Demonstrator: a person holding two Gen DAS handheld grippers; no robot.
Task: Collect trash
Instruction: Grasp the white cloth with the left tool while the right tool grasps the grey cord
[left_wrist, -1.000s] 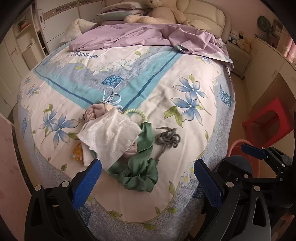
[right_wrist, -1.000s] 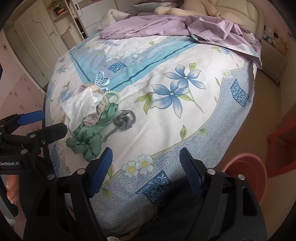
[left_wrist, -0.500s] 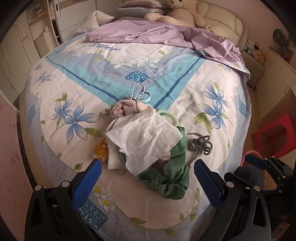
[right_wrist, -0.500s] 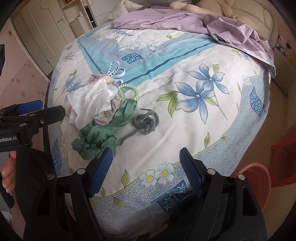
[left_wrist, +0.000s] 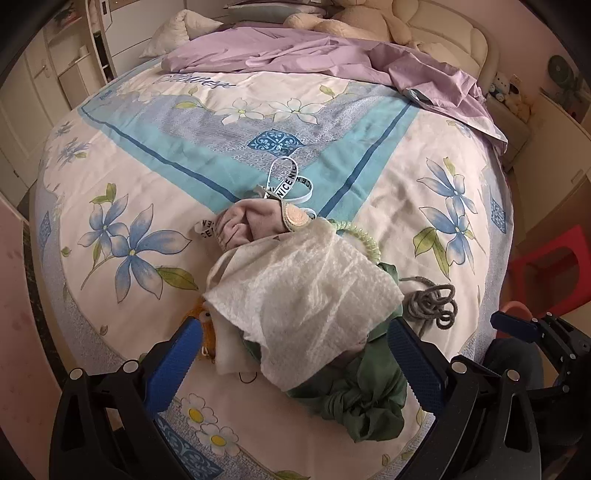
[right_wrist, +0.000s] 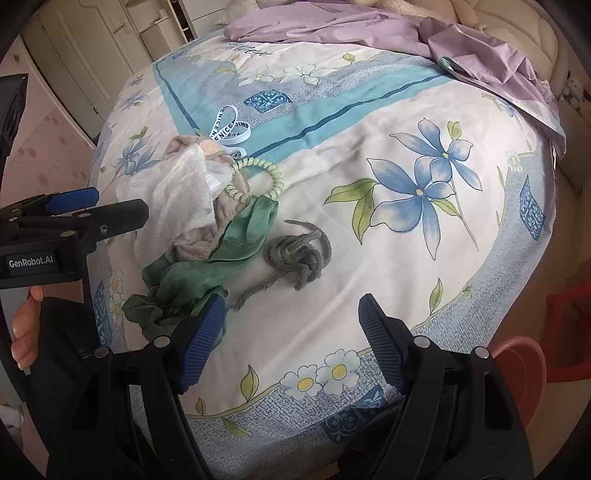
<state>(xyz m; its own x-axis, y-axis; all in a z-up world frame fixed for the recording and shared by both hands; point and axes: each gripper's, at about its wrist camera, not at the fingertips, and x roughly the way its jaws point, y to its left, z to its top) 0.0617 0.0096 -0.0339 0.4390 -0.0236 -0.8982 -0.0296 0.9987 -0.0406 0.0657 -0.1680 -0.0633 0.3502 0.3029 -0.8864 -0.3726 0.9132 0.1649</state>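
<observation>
A pink basin (right_wrist: 517, 373) shows at the lower right edge of the right wrist view, on the floor beside the bed (right_wrist: 369, 229); only part of its rim and inner wall is visible, and what it holds cannot be told. In the left wrist view just a sliver of that rim (left_wrist: 515, 306) peeks out behind the right gripper at the right edge.

The trash, a crumpled white paper towel (left_wrist: 306, 299), lies in the lower middle of the left wrist view on top of a small heap: a pink cloth (left_wrist: 251, 221), a green cloth (left_wrist: 362, 398), a printed ribbon (left_wrist: 291, 181), a green coil hair tie (left_wrist: 362, 240) and a grey cord (left_wrist: 432, 302) just to its right. The left gripper (left_wrist: 291, 365) hangs over the heap with its jaws spread wide, the towel between them but not pinched.

The right gripper (right_wrist: 291, 343) is released too, its jaws apart above bare bedspread, the grey cord (right_wrist: 299, 254) just above them in the frame.

Only the left wrist view shows an orange object (left_wrist: 207, 325) tucked under the towel's left edge, and a plush bear (left_wrist: 354, 18) at the top. Only the right wrist view shows the left gripper's side (right_wrist: 77, 214) and fingertips (right_wrist: 26, 321) of the hand holding it.
</observation>
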